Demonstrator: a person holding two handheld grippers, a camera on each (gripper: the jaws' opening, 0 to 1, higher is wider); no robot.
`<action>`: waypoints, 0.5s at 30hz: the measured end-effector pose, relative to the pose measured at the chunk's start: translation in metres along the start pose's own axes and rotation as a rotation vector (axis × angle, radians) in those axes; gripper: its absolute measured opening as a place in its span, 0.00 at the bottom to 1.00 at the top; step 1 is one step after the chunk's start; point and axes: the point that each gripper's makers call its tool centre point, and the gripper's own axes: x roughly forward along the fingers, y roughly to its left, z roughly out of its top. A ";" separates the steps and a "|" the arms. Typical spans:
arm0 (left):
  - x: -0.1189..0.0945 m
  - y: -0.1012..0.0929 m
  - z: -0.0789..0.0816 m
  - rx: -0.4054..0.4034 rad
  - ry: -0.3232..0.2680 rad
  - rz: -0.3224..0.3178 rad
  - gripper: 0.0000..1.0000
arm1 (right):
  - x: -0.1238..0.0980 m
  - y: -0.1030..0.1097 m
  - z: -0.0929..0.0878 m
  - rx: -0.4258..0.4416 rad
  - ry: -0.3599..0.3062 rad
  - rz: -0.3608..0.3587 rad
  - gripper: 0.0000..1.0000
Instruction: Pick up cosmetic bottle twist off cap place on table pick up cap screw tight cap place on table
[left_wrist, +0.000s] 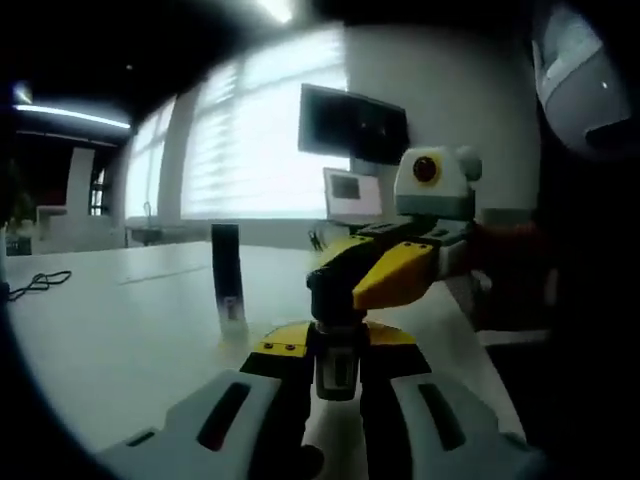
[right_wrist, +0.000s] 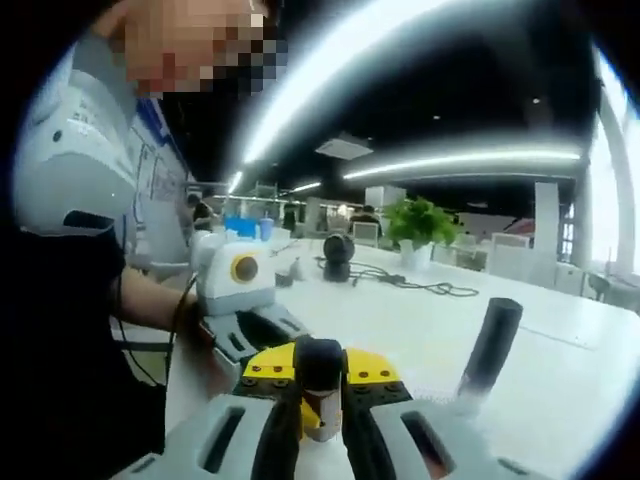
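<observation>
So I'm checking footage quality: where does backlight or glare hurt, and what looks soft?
Left gripper view: the bright blinds blow out, leaving the standing dark bottle a silhouette; the near fingers look soft. Right gripper view: ceiling light strips streak and bend with fisheye; the bottle leans near the rim.

1. White table under bright blinded windows
2. Dark monitor mounted on the wall
3. Ceiling light strips overhead
4. Green potted plant among distant desks
</observation>
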 end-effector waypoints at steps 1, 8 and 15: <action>0.000 -0.001 0.000 -0.004 -0.001 -0.006 0.07 | 0.000 0.002 0.000 -0.002 -0.004 0.019 0.08; -0.002 -0.016 0.003 -0.040 -0.011 -0.090 0.07 | -0.008 0.015 0.004 -0.023 -0.031 0.211 0.08; -0.003 -0.034 -0.002 -0.056 0.012 -0.190 0.08 | -0.015 0.029 -0.002 -0.015 -0.017 0.384 0.08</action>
